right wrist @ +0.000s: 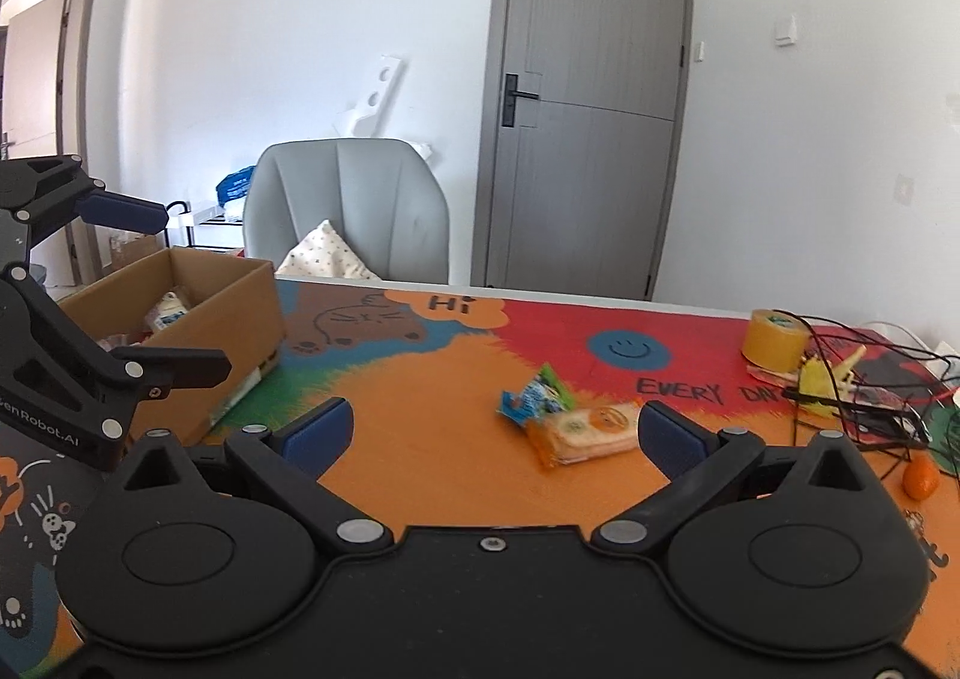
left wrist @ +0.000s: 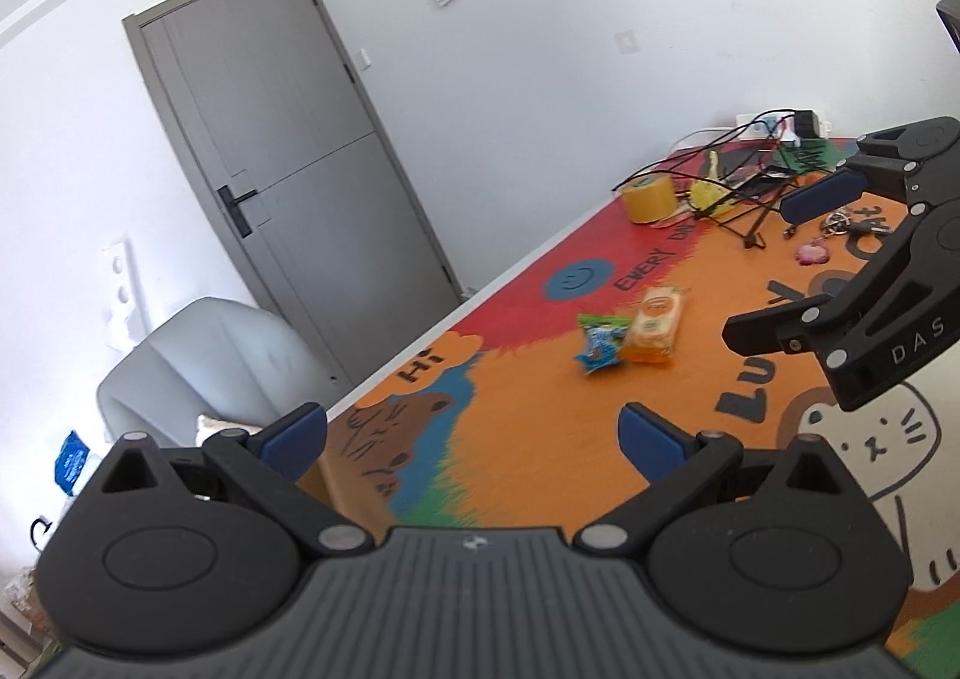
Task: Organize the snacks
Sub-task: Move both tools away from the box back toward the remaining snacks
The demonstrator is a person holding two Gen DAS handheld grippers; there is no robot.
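An orange snack pack [right wrist: 591, 431] and a blue-green snack packet [right wrist: 534, 395] lie side by side on the colourful table mat [right wrist: 432, 427]; both also show in the left wrist view, the orange pack [left wrist: 654, 326] and the blue-green packet [left wrist: 602, 343]. A cardboard box [right wrist: 198, 313] at the table's left holds a pale packet [right wrist: 168, 310]. My right gripper [right wrist: 495, 430] is open and empty, above the mat just short of the snacks. My left gripper [left wrist: 474, 430] is open and empty, over the mat's near edge. Each gripper shows in the other's view, the left [right wrist: 150, 289], the right [left wrist: 774, 265].
A yellow tape roll [right wrist: 774, 341], tangled black cables [right wrist: 864, 379], a yellow clip and a small orange fruit [right wrist: 921, 478] sit at the table's right end. A pink keychain [left wrist: 811, 253] lies near them. A grey chair [right wrist: 348, 205] and a grey door [right wrist: 591, 96] stand beyond the table.
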